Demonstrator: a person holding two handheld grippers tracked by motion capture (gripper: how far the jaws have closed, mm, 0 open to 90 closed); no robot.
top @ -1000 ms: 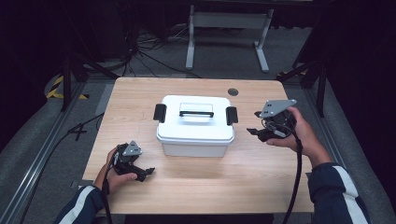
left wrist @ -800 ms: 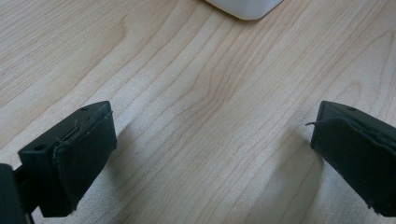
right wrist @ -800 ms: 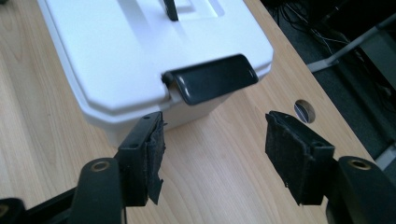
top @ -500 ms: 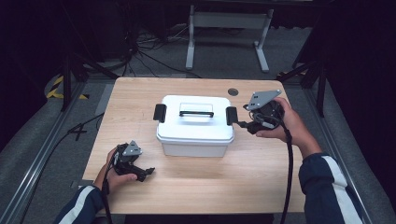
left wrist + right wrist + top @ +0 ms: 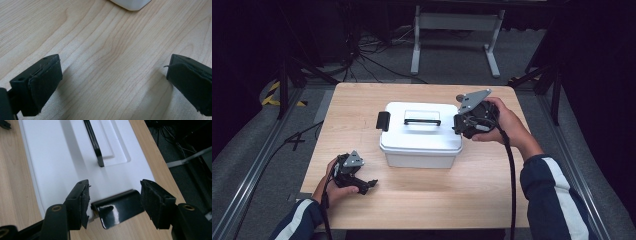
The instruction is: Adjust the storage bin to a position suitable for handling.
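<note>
Right gripper view: your right gripper [image 5: 113, 206] has been closing, its pads astride the box's [image 5: 421, 135] right latch [image 5: 117, 207]; left gripper [image 5: 112, 85] rests wide, empty, near left.

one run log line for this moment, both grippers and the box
right gripper: open, fingers closing in astride right black latch, pads not touching | left gripper: open, over bare table | white box: lid on
</note>
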